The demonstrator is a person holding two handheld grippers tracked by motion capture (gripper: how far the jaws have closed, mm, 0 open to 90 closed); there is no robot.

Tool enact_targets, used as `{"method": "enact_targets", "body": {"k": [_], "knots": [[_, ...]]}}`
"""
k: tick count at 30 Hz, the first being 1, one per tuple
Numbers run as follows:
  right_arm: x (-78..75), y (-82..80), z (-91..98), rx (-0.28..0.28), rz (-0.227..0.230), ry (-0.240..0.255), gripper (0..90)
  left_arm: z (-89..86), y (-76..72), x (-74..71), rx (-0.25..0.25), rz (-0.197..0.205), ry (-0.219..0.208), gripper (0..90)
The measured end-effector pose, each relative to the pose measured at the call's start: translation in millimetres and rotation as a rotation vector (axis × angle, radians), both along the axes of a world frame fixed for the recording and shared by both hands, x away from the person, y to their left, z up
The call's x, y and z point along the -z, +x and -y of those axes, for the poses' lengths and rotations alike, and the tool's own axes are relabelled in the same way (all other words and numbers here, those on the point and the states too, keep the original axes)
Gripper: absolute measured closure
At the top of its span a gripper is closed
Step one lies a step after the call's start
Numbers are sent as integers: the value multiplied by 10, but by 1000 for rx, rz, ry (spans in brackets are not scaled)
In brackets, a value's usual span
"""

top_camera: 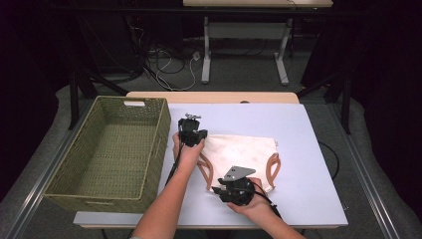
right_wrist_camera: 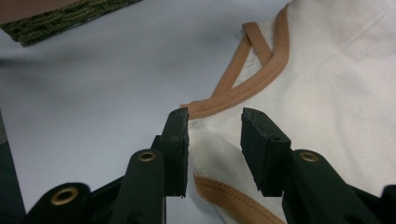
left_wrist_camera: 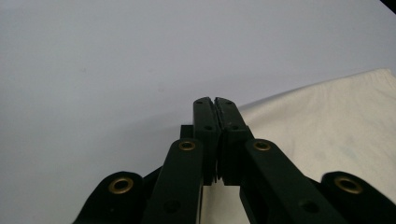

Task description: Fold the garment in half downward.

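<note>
Dark curtains and loose cables ring a lavender-topped bench, where a woven green basket stands empty at the left edge and a cream cloth with tan trim lies flat near the middle, well apart from the basket's inside but just beside its right wall. The left hand-held gripper sits at the cloth's far left corner with its jaws pressed together; in the left gripper view the tips meet right at the fabric's edge, likely pinching that corner, though the cloth between the pads is too thin to make out. The right hand-held gripper is low at the near left corner, jaws partly spread, and the right gripper view shows them straddling the cream fabric just below a tan strap without yet pressing on it. The cloth looks light, soft and floppy; it will sag and fold when lifted. A hold on the stitched tan trim or a corner should be firmest, since the doubled seam gives the pads more to bite than the single thin layer.
</note>
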State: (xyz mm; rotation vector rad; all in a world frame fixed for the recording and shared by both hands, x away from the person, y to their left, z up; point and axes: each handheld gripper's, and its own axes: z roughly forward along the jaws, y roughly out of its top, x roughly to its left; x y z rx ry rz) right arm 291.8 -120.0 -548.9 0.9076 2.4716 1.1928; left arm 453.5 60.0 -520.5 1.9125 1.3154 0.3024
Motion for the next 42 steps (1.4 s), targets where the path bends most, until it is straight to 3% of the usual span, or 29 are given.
{"method": "enact_targets", "body": {"k": [11, 16, 19, 27, 32, 36, 42], "knots": [[118, 9, -92, -36, -25, -61, 652, -4, -1, 12, -3, 2, -2, 884], [131, -2, -116, -46, 6, -81, 697, -5, 1, 14, 0, 2, 1, 884], [128, 8, -103, -42, -3, -82, 740, -6, 4, 15, 1, 0, 3, 885], [131, -8, -118, -40, 31, -108, 858, 2, -1, 9, 1, 6, 8, 885], [127, -29, -129, -25, 33, -110, 879, -3, -6, -7, 3, 10, 14, 885], [94, -29, -112, -11, 16, -73, 882, -16, -2, -36, -7, 21, 4, 885], [1, -54, -97, -17, 39, -52, 885, -10, 4, -139, -4, 38, 10, 885]]}}
